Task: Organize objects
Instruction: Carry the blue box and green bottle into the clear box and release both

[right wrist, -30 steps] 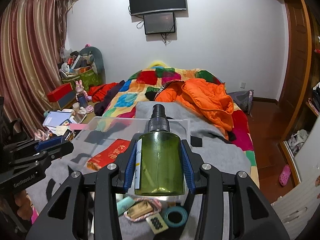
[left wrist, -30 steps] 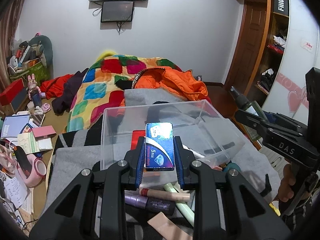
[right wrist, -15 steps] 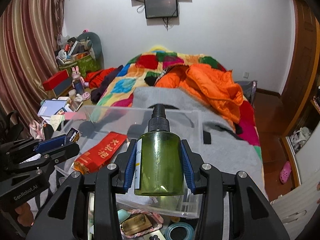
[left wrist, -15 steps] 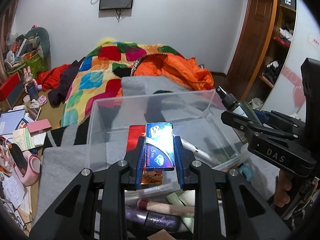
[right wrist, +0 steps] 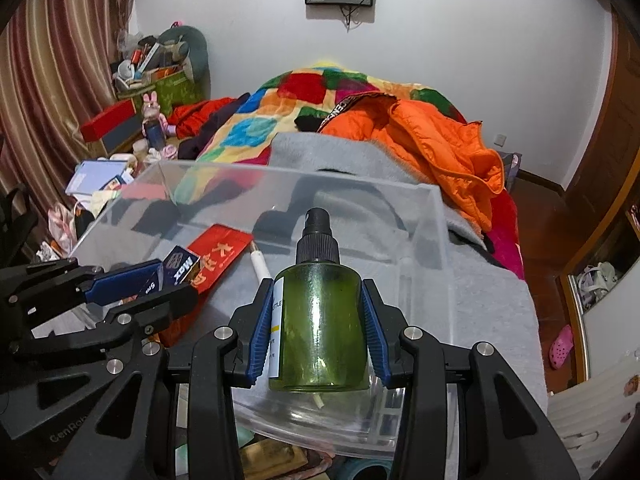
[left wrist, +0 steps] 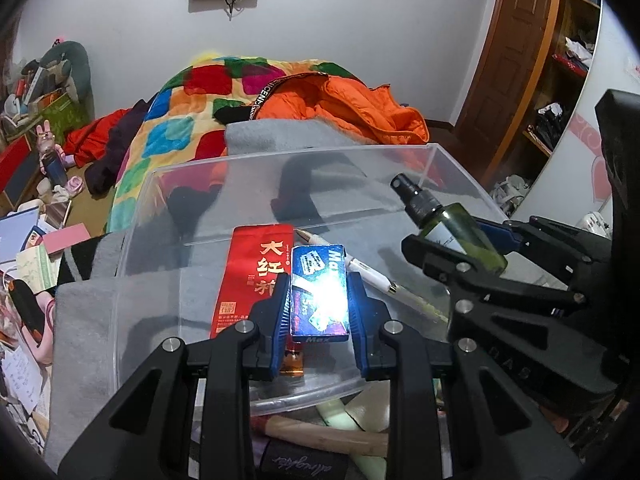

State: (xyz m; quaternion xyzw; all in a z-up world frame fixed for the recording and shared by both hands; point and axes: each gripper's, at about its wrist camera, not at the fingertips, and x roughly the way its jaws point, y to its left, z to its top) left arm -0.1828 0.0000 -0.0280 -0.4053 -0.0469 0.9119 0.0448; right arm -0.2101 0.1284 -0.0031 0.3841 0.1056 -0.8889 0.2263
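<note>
My left gripper [left wrist: 319, 300] is clamped on a small blue box [left wrist: 319, 292], held above the clear plastic bin [left wrist: 168, 184]. Just beyond its tips a red packet [left wrist: 250, 276] and a white pen [left wrist: 368, 274] lie on the bin floor. To its right, my right gripper [right wrist: 318, 328] grips a green spray bottle [right wrist: 318, 328], nozzle pointing forward over the bin's near wall. An orange jacket [right wrist: 440, 148] lies beyond on the bed.

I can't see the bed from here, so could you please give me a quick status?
Left gripper shut on blue box. Right gripper shut on green spray bottle. Both over clear bin; red packet and pen inside.
</note>
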